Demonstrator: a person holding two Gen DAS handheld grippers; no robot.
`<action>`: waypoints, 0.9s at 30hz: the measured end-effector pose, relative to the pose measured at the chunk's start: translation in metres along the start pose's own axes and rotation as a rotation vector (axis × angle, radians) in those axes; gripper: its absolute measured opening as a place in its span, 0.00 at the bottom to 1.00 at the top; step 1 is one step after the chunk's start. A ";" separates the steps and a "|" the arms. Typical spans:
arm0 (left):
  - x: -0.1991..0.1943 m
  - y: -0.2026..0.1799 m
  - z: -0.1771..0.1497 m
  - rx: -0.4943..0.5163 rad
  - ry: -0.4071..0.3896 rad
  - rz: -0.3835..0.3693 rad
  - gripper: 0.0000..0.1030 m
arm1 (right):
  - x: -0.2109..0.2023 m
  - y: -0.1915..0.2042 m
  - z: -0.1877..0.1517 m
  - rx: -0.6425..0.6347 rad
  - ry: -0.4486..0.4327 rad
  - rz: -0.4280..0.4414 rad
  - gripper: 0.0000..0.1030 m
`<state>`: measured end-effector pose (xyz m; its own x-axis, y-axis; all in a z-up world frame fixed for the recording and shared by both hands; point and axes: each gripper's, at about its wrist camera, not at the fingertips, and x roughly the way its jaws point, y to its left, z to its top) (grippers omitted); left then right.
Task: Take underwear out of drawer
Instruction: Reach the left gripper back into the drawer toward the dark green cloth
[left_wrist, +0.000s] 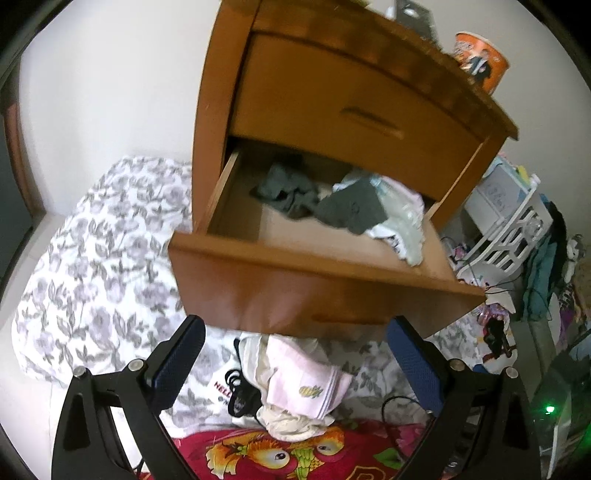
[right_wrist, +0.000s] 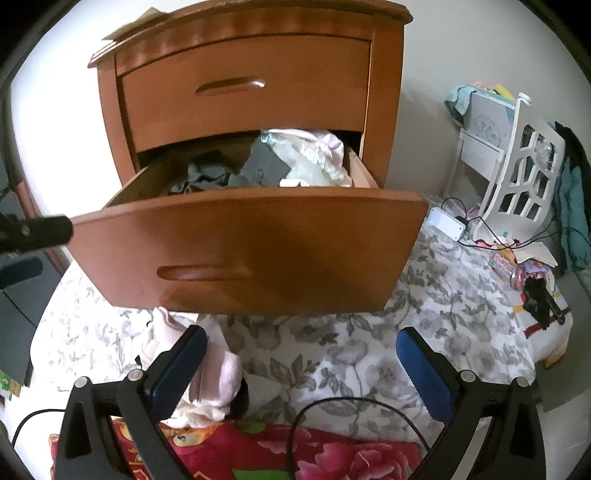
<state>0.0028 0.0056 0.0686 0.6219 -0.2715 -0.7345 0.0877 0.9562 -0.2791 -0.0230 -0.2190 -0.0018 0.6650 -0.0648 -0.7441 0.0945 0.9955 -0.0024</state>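
Underwear (left_wrist: 295, 384) below wide-open, empty left tongs (left_wrist: 295, 354)

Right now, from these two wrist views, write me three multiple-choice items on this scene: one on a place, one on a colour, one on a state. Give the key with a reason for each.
1. Where does the pink garment already taken out lie?
A. on the nightstand top
B. on the bedding below the open drawer
C. in the white rack

2. What colour are the gripper pads?
A. blue
B. red
C. white

3. How do the nightstand's two drawers stand?
A. both shut
B. upper open, lower shut
C. upper shut, lower pulled out

Key: B, the pink garment rests on the floral bedding under the lower drawer. A, blue pads line the black fingers of the left gripper and the right gripper. C, the upper drawer sits flush while the lower one juts out with clothes showing inside.
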 end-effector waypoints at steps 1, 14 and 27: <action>-0.002 -0.004 0.004 0.012 -0.007 0.000 0.96 | 0.000 -0.001 0.001 0.004 -0.006 0.005 1.00; 0.022 -0.034 0.075 0.126 0.029 0.042 0.96 | 0.016 -0.012 0.010 0.028 -0.006 0.004 1.00; 0.138 -0.072 0.144 0.371 0.271 0.229 0.96 | 0.043 -0.025 0.009 0.053 0.043 0.021 1.00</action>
<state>0.1942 -0.0847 0.0757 0.4373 -0.0222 -0.8990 0.2739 0.9555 0.1096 0.0095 -0.2469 -0.0275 0.6349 -0.0403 -0.7716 0.1208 0.9915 0.0476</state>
